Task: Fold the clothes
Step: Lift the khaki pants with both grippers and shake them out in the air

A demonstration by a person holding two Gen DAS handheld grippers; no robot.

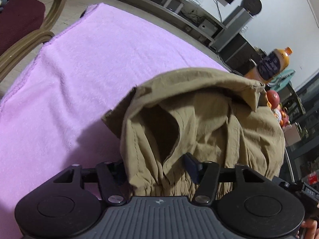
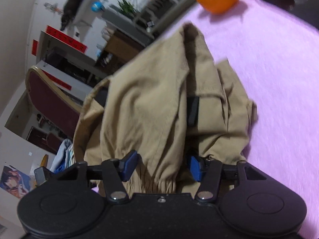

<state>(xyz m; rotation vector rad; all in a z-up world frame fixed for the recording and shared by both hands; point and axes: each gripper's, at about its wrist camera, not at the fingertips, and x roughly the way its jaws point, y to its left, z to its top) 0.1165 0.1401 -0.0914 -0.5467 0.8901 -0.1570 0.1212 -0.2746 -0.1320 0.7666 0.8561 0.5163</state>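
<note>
**Khaki garment being gathered at its elastic hem between both grippers**

Left wrist view: The left gripper is being held low over a pink fleece cover, angled downward. A bunched khaki garment is being draped straight ahead of the tool and over its left finger, which is being hidden by the cloth. Only the right pad is being shown, dark blue, with the gathered elastic hem lying against it. The jaws are being kept at a narrow-to-middling gap with cloth between them; whether the cloth is being pinched cannot be told. Far ahead and to the right, an orange bottle with a dark label is being seen, its print too small to be read. Ahead to the left, a maroon chair is being shown. A small tag at the tool's right edge is carrying characters that are being read roughly as "Q4S".

Right wrist view: The right gripper is being pointed at the same garment, which is being heaped directly ahead. Both blue pads are being shown standing moderately apart, with the elastic hem passing between them and neither pad clearly being pressed into it. A black tab is being shown on the cloth ahead. Red strips with illegible writing are being seen far to the left.
</note>
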